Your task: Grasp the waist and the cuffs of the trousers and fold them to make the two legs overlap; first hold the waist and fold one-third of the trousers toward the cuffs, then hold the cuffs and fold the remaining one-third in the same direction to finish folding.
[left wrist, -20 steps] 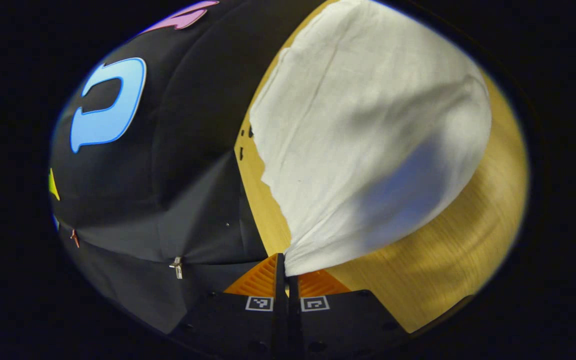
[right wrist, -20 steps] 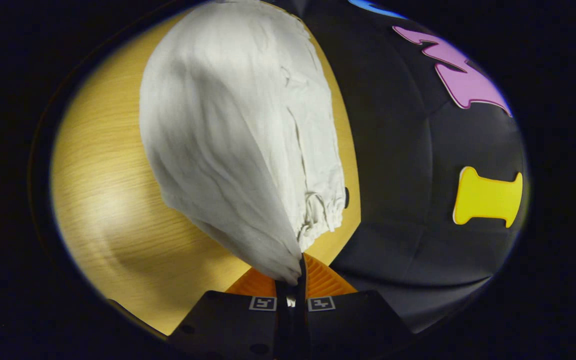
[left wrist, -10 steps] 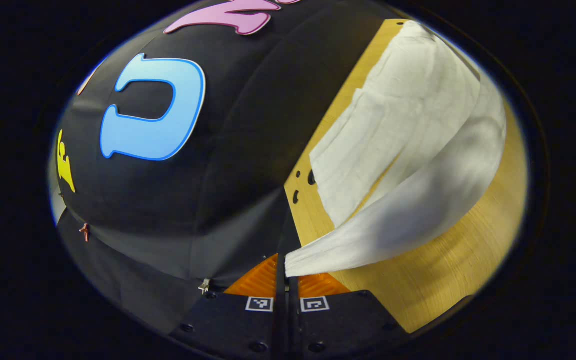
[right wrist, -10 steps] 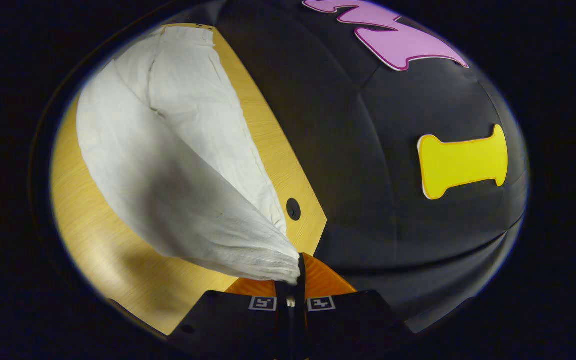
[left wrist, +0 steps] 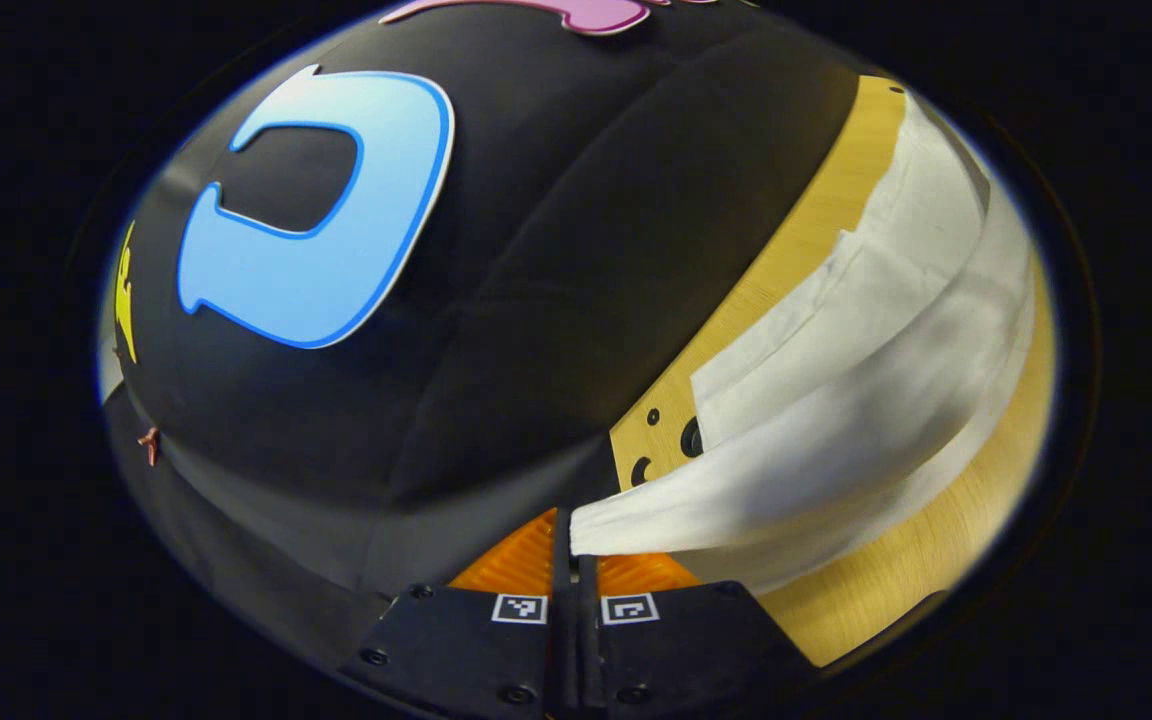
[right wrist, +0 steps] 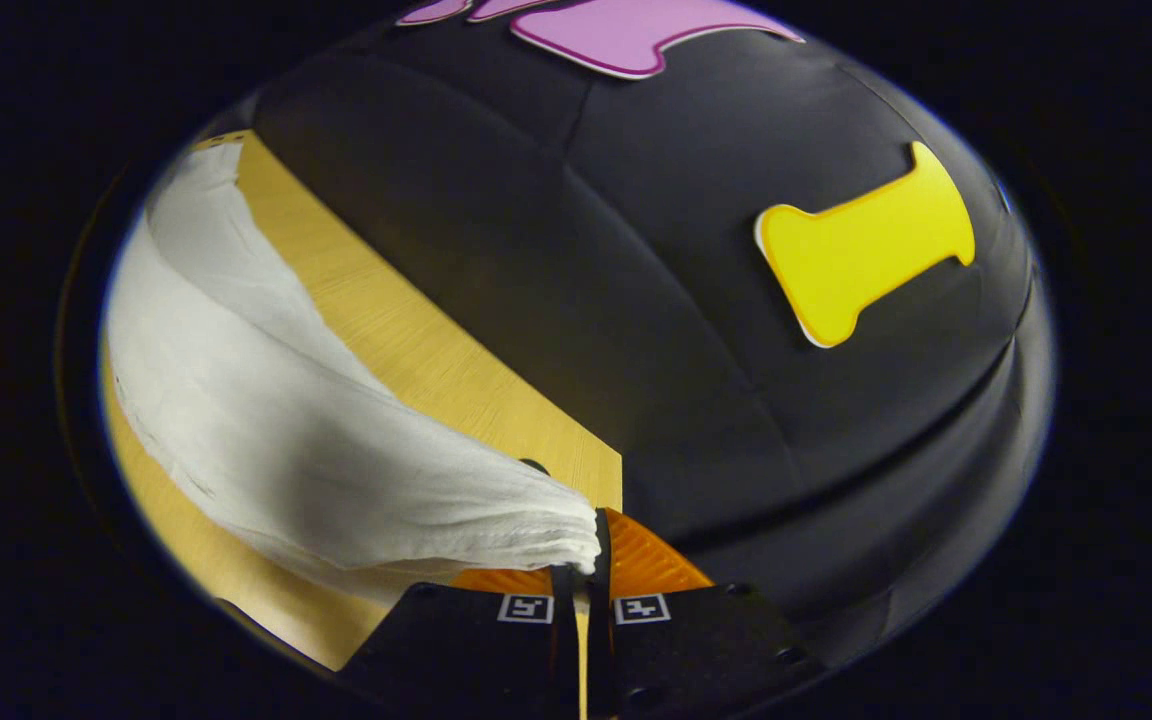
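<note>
White trousers (left wrist: 836, 420) lie on a light wooden table (left wrist: 946, 540). In the left gripper view a smooth hemmed edge of them runs straight into my left gripper (left wrist: 573, 545), which is shut on it, low over the table. The lifted layer arches over a flat layer beneath. In the right gripper view the gathered end of the trousers (right wrist: 336, 460) is bunched into my right gripper (right wrist: 591, 545), which is shut on that fabric. The cloth sweeps away to the left over the table (right wrist: 416, 350).
The black booth wall (left wrist: 496, 300) rises right behind the table's far edge in both views. Small dark holes (left wrist: 688, 438) sit in the tabletop by that edge, close to the cloth. Bare wood shows on the near side of the trousers.
Both grippers have carried their ends of the trousers across toward the table's far edge and lower. The cloth now arches flat over the layer beneath, and the wall fills more of each view.
</note>
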Motion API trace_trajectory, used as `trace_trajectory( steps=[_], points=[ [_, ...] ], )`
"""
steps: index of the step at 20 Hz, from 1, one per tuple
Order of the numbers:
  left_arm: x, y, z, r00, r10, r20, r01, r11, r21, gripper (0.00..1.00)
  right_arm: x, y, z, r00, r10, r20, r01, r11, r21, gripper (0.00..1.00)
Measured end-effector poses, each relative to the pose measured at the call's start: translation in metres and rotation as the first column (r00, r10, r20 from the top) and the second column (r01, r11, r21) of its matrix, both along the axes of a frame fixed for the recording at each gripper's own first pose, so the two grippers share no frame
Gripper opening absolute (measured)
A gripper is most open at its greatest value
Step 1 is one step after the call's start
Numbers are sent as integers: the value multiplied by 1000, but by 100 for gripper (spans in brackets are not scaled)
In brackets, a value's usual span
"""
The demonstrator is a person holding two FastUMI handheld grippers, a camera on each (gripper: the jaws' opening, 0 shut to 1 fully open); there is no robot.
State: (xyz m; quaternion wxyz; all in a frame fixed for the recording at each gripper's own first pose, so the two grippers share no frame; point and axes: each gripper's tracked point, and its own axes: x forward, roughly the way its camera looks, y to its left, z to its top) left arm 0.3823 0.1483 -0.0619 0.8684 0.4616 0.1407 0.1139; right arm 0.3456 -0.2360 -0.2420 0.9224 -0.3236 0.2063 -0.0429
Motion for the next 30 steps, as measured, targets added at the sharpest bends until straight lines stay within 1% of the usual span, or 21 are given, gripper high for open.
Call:
trace_trajectory(
  steps=[1, 2, 3, 6, 7, 8, 9, 10, 11, 12, 13, 14, 15, 17, 19, 21, 23, 24, 27, 29, 30],
  points=[
    [15, 1, -4, 1000, 1, 3, -1, 1000, -23, 5, 5, -1, -2, 1000, -24, 6, 24, 999, 32, 7],
    [29, 0, -13, 1000, 2, -11, -3, 999, -49, 5, -4, 2, -2, 999, -44, -1, 44, 997, 66, 12],
    [43, -1, -26, 999, 2, -32, -4, 997, -73, 5, -7, 2, -5, 998, -64, -16, 65, 993, 100, 7],
    [71, -16, -85, 986, -50, -162, 28, 991, -134, 5, -11, 8, -10, 993, -103, -63, 114, 969, 219, 8],
    [73, -19, -97, 980, -65, -187, 36, 987, -155, 5, -16, 9, -11, 989, -122, -83, 139, 957, 253, 14],
    [74, -20, -105, 976, -89, -200, 49, 979, -198, 6, -20, 7, -15, 984, -143, -109, 169, 943, 288, 16],
    [73, -29, -113, 968, -120, -219, 62, 965, -253, 5, -25, 10, -17, 981, -145, -131, 180, 927, 329, 22],
    [68, -35, -117, 962, -139, -236, 69, 957, -283, 5, -26, 11, -14, 980, -141, -140, 183, 917, 356, 29],
    [68, -37, -118, 962, -149, -231, 74, 950, -303, 12, -27, 17, -9, 982, -125, -139, 169, 909, 381, 52],
    [68, -37, -118, 962, -156, -222, 77, 943, -324, 10, -19, 17, -25, 985, -114, -128, 157, 900, 408, 76],
    [67, -32, -120, 966, -148, -212, 70, 939, -337, 17, -30, 24, -6, 987, -108, -120, 150, 889, 432, 100],
    [64, -28, -121, 968, -141, -206, 59, 932, -359, 19, -33, 28, -3, 988, -112, -110, 150, 879, 452, 97],
    [55, -24, -120, 970, -133, -202, 45, 920, -390, 41, -33, 28, 1, 988, -117, -97, 149, 869, 471, 98],
    [41, -15, -121, 974, -108, -199, 9, 895, -446, 69, -39, 28, 7, 988, -130, -78, 151, 846, 511, 98],
    [25, -6, -114, 984, -74, -162, -17, 865, -502, 96, -51, 28, 11, 986, -154, -63, 163, 826, 540, 97],
    [4, 4, -99, 994, -41, -104, -25, 823, -568, 96, -57, 28, 18, 986, -163, -35, 154, 806, 572, 98],
    [-17, 17, -84, 999, 2, -53, -34, 796, -604, 96, -61, 23, 15, 985, -169, -17, 145, 781, 608, 97],
    [-29, 20, -76, 1000, 14, -29, -28, 787, -617, 96, -62, 18, 10, 983, -182, -11, 150, 775, 614, 98],
    [-68, 16, -60, 1000, 1, 21, 13, 749, -663, 97, -65, 15, 14, 971, -239, 20, 174, 759, 628, 98],
    [-93, 1, -53, 998, -29, 59, 62, 716, -695, 97, -68, 16, 6, 965, -262, 6, 194, 730, 655, 98],
    [-106, -6, -50, 996, -40, 78, 84, 701, -708, 97, -71, 16, 0, 961, -275, -16, 214, 710, 670, 98]
  ],
)
